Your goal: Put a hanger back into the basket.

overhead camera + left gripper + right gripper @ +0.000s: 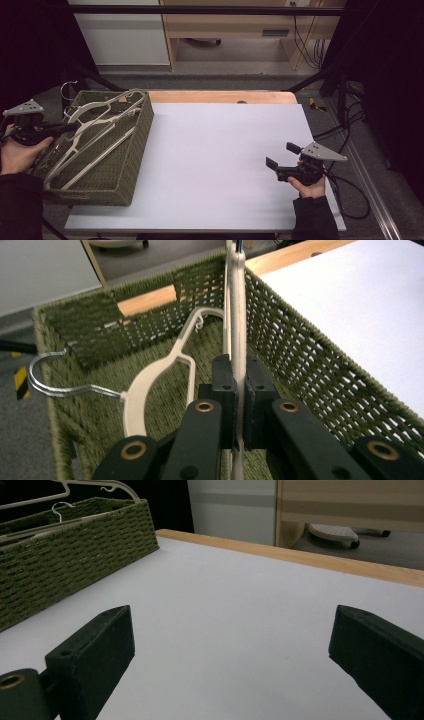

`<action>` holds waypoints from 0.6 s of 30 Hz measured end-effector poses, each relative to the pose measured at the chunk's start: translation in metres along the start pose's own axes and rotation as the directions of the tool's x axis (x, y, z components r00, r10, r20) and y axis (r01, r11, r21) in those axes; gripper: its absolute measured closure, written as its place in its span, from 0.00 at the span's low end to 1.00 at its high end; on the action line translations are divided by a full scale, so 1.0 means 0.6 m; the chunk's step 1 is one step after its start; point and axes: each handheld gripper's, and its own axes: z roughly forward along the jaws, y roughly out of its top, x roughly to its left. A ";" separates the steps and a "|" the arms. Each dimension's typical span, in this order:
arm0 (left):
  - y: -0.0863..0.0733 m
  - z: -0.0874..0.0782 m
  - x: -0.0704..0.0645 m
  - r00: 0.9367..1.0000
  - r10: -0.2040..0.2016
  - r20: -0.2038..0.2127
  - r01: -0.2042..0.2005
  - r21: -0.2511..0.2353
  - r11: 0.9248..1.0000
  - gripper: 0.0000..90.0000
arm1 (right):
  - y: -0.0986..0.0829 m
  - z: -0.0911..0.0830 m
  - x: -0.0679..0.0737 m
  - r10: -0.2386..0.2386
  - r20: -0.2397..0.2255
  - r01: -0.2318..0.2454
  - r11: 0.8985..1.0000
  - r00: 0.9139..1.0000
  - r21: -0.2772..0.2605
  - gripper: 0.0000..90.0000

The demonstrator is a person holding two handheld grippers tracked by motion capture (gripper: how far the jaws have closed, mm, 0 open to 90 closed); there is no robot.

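Your left gripper (239, 395) is clamped on a cream hanger (237, 315), long axis running straight ahead w/ basket (320, 370) wall alongside. Right gripper (283, 159) gapes, well apart.

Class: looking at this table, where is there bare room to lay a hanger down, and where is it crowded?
The white sheet lies bare from the basket across to the right gripper. Inside the basket it is crowded: hangers overlap there, and the left gripper clamps one.
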 end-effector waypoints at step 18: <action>-0.055 0.070 -0.002 0.986 -0.162 -0.025 0.164 0.089 0.982 0.94 | 0.001 -0.001 0.001 0.005 0.000 -0.005 1.000 1.000 -0.005 0.05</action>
